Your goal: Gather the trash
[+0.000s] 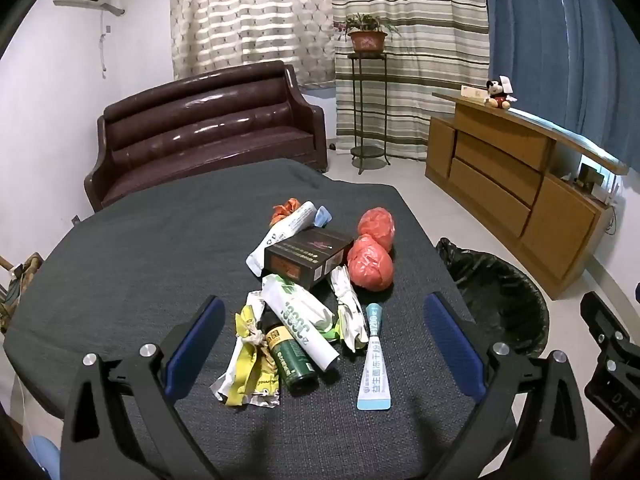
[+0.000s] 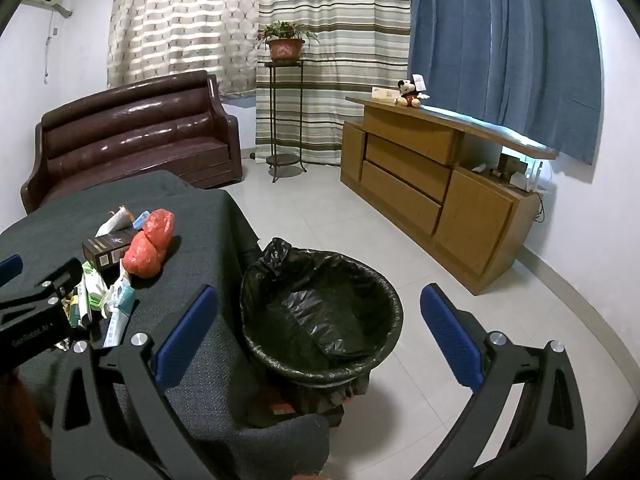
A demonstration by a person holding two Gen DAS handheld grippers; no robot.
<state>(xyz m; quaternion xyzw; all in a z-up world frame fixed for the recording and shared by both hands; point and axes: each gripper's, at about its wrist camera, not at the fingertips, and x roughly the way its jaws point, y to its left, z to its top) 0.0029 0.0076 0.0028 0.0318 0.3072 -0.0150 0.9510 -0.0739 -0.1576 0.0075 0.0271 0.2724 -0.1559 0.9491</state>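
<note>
The trash pile [image 1: 308, 300] lies mid-table on the dark cloth [image 1: 132, 264], directly ahead of my left gripper [image 1: 324, 344], whose jaws stand wide apart and empty. The green can [image 1: 290, 356] lies nearest, its long axis running near to far. My right gripper [image 2: 320, 344], equally spread, faces the lined bin [image 2: 320, 320] to the right.

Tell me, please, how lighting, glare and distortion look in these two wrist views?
Left wrist view: fisheye bends the table edge, corners go black, glossy highlights streak the sofa. Right wrist view: the same curving, backlit curtains glow, and the cabinet top shows bright glare; both are sharp.
</note>
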